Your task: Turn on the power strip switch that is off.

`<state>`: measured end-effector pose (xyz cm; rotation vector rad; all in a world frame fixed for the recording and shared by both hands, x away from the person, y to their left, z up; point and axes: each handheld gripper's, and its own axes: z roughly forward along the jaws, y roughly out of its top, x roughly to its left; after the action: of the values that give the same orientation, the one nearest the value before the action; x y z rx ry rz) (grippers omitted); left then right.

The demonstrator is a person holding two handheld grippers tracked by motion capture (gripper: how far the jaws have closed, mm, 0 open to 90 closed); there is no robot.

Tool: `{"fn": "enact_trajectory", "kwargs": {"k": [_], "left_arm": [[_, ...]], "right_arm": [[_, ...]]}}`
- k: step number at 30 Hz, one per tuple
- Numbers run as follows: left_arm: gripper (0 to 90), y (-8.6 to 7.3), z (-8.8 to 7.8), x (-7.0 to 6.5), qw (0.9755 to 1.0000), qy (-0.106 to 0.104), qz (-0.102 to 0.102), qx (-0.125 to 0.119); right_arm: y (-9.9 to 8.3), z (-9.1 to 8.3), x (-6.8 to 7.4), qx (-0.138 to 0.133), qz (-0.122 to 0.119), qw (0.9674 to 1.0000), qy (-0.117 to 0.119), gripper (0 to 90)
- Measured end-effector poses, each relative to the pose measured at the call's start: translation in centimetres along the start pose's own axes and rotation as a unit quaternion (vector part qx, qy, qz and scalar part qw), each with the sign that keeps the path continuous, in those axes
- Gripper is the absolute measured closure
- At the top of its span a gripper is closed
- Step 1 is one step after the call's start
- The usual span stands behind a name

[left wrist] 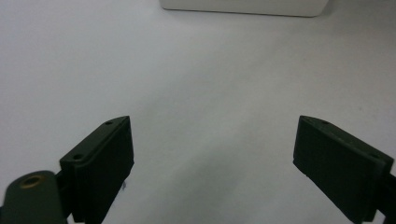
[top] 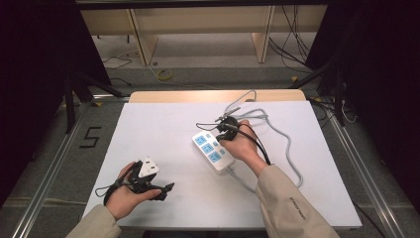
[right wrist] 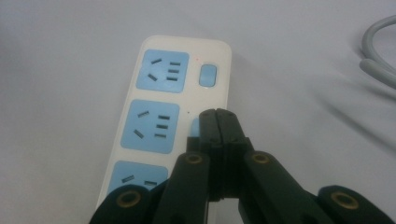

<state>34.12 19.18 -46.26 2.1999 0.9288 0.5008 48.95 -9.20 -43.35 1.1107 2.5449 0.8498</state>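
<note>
Low in the high view, at lower left, the left gripper rests on the white table with its jaws wide apart, holding nothing. Mid-frame, the right gripper has its jaws pressed together, tips over a blue switch on the white power strip. Its grey cord loops toward the upper right.

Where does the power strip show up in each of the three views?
High view: the power strip lies right of centre on the table, under the right gripper.
Left gripper view: its white edge sits at the top, centre.
Right gripper view: it runs from centre to lower left.
Shared landmark: the white table.
</note>
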Motion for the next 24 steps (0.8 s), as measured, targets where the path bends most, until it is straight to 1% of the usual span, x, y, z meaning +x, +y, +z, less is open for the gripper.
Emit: {"fn": "enact_trajectory", "kwargs": {"k": [8, 24], "left_arm": [[11.9, 0.0, 0.0, 0.0, 1.0, 0.0, 0.0, -0.001], [11.9, 0.0, 0.0, 0.0, 1.0, -0.001, 0.001, -0.002]], "right_arm": [[0.6, 0.4, 0.1, 0.01, -0.009, 0.9999, 0.0, 90.0], [1.5, 1.3, 0.6, 0.041, -0.013, 0.999, 0.004, 90.0]]}}
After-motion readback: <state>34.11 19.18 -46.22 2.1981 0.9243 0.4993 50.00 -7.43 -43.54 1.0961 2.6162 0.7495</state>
